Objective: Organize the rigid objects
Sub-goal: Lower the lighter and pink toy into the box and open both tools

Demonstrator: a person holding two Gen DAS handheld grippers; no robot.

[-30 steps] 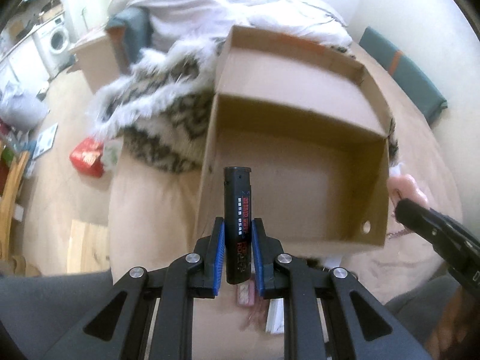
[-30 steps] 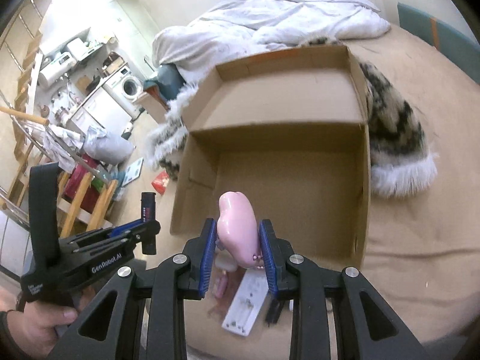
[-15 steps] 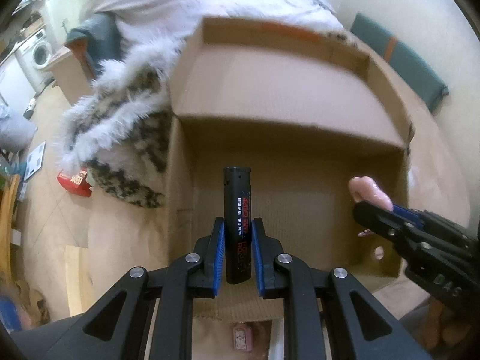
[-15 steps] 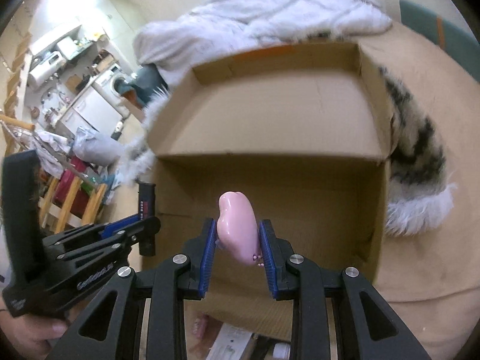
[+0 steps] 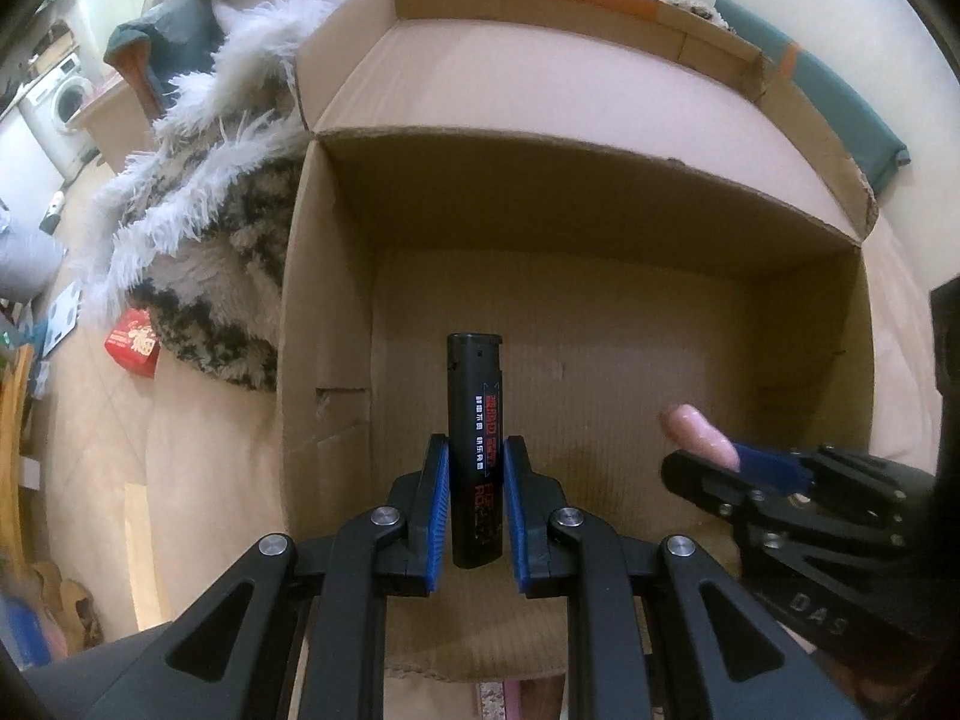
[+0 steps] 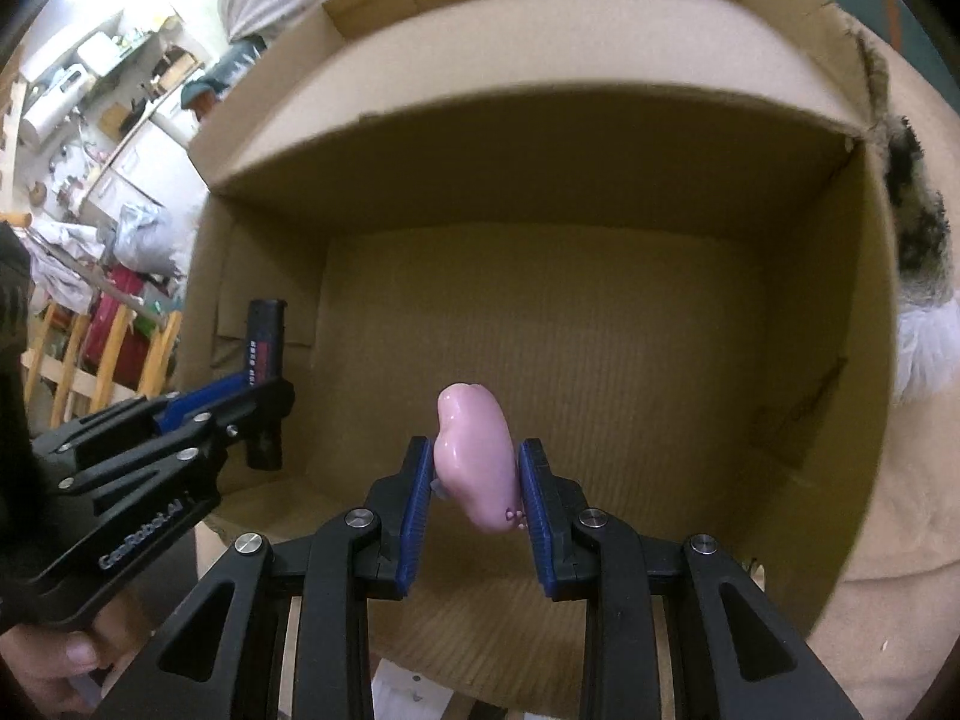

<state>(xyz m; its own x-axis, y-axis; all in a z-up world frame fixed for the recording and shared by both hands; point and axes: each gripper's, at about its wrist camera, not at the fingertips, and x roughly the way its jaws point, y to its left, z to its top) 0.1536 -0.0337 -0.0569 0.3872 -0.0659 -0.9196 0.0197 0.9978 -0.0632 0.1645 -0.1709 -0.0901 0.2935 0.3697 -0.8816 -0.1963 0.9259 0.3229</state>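
Over the empty cardboard box (image 5: 600,372), the left tool (image 5: 475,480) grips a black lighter (image 5: 475,438), the right tool (image 6: 474,480) a pink toy (image 6: 477,462); lowering and release likely follow.

furry blanket (image 5: 198,228), washing machine (image 5: 63,99), red packet (image 5: 133,350)

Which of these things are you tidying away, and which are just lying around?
Part of the job:
black lighter, held in the left gripper
pink toy, held in the right gripper
cardboard box, where they seem to be going

Just lying about:
furry blanket
red packet on the floor
washing machine
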